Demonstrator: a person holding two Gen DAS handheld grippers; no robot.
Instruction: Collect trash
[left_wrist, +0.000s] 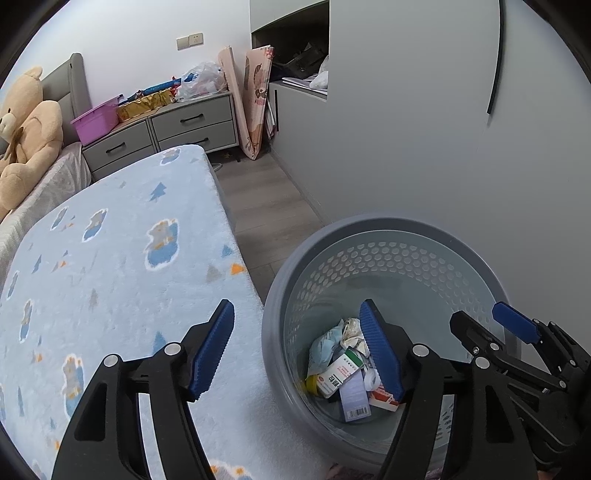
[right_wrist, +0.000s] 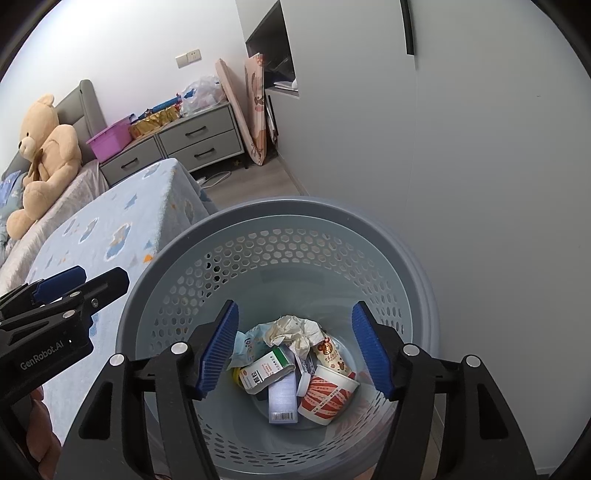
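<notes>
The right gripper (right_wrist: 293, 347) is held right over the grey trash basket (right_wrist: 192, 236), with its two blue pads spread wide apart and nothing between them. Straight below it, at the bottom of the basket, the trash is seen in a small heap: a crumpled tissue (right_wrist: 293, 330), a white and green medicine box (right_wrist: 264, 373), a red and white paper cup (right_wrist: 327, 395), a flat pale box with a barcode (right_wrist: 282, 400) and a soft blue wrapper (right_wrist: 245, 341). The left gripper (left_wrist: 297, 349) is held wide too and is empty; one pad is over the blue fleece blanket (left_wrist: 110, 229) on the bed, and the other pad is over the basket's rim. No trash is seen on the blanket ahead of it. A teddy bear (left_wrist: 26, 129) is far ahead and to the left, and grey drawers (left_wrist: 192, 127) are seen far ahead by the wall. The dropping step looks done, since both grippers are empty above the basket. For the next move, both grippers probably need to be lifted away from the basket and turned about, so that more trash can be looked for.
</notes>
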